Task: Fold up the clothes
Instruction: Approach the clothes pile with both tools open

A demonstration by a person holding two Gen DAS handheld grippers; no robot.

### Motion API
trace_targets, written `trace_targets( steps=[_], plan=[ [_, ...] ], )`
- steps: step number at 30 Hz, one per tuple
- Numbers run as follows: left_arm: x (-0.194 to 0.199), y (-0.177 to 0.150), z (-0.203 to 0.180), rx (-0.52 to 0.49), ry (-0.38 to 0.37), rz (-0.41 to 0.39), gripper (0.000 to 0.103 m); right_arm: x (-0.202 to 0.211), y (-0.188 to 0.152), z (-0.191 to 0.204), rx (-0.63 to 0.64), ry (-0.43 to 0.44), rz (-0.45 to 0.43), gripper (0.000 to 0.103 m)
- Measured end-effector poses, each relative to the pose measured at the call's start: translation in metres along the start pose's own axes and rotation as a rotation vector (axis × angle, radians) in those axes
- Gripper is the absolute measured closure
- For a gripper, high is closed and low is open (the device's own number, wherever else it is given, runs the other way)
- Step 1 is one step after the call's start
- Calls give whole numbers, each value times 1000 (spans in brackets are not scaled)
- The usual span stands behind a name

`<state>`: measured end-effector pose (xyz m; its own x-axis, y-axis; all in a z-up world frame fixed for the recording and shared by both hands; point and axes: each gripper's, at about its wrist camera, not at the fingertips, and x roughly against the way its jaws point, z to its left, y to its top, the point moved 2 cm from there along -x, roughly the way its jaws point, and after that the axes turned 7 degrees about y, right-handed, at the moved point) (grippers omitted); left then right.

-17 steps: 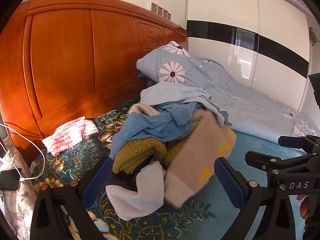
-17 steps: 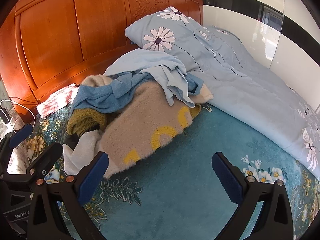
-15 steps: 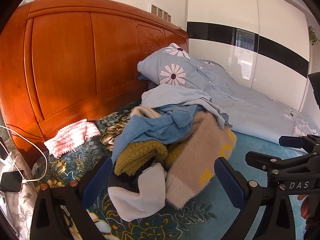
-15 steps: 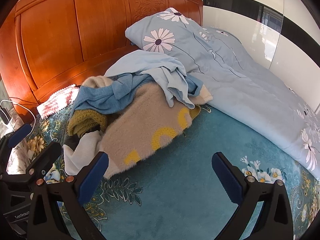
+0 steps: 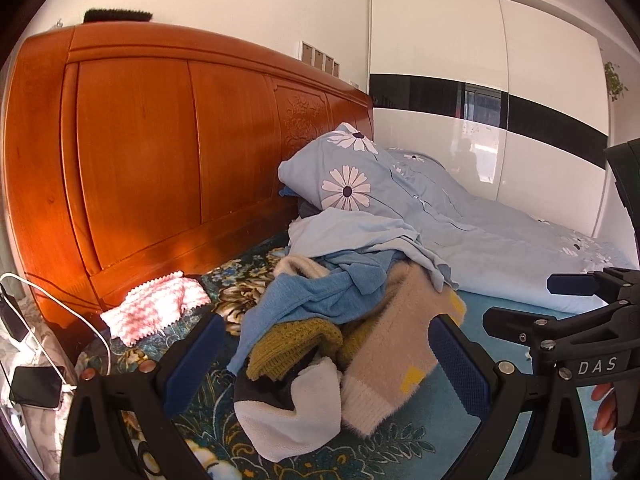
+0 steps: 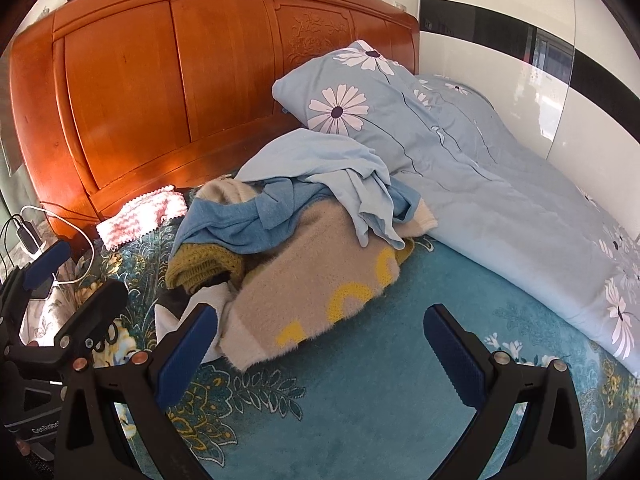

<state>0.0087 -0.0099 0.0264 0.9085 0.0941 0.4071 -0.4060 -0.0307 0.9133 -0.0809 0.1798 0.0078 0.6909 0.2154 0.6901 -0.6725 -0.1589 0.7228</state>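
Clothes pile (image 5: 340, 320) sits on the teal bedspread (image 6: 380, 400) by the wooden headboard (image 5: 160, 160), nothing folded yet. Left gripper (image 5: 324, 364) spread wide, empty, hovering at the pile's near edge; right gripper (image 6: 320, 356) also spread, empty, over bare bedspread. Best: pinch one top piece, the light blue shirt (image 6: 320, 160), by an edge and lift it clear before laying it flat.

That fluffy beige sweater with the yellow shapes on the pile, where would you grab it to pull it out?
Judging by its pose, by the cream ribbed hem of the beige sweater. That edge lies free on the teal bedspread nearest the left gripper, whose jaws stand open; its far end is buried under the blue garments.
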Motion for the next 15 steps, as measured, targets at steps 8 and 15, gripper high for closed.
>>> trace_targets(
  steps=[8,15],
  plan=[
    [10,17,-5,-75,7,-2,0,13,11,7,65,-21,-12,0],
    [12,24,-3,-54,-26,41,0,24,18,10,89,-17,-33,0]
  ],
)
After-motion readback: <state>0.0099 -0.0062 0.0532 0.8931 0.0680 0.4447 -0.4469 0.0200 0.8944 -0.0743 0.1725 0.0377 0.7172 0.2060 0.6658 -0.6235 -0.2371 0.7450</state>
